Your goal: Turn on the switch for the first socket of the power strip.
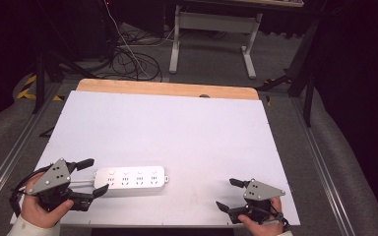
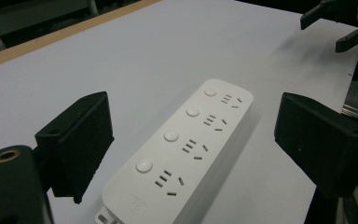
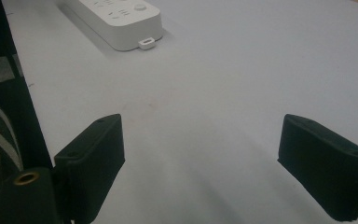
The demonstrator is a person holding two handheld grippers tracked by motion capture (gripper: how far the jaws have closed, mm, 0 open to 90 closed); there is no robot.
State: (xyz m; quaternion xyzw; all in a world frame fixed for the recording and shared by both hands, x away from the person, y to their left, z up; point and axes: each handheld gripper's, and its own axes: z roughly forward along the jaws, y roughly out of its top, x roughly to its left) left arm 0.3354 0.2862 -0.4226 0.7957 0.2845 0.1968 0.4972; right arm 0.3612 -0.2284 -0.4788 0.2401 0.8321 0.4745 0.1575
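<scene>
Straddling the near end of a white power strip point(image 1: 131, 180), the left gripper point(image 1: 92, 177) sits at the table's front left with its jaws spread wide, one jaw on either side of the strip's end and no contact visible. In the left gripper view the strip point(image 2: 182, 154) runs away between the jaws, four round buttons and four socket groups along its top. The right gripper point(image 1: 229, 194), held in a hand point(image 1: 261, 223) at the front right, also has its jaws apart, with bare white table point(image 1: 177, 128) between them; the strip lies well apart from it. A wooden edge point(image 1: 167, 88) borders the table's far side, with cables point(image 1: 128, 59) on the floor beyond.
</scene>
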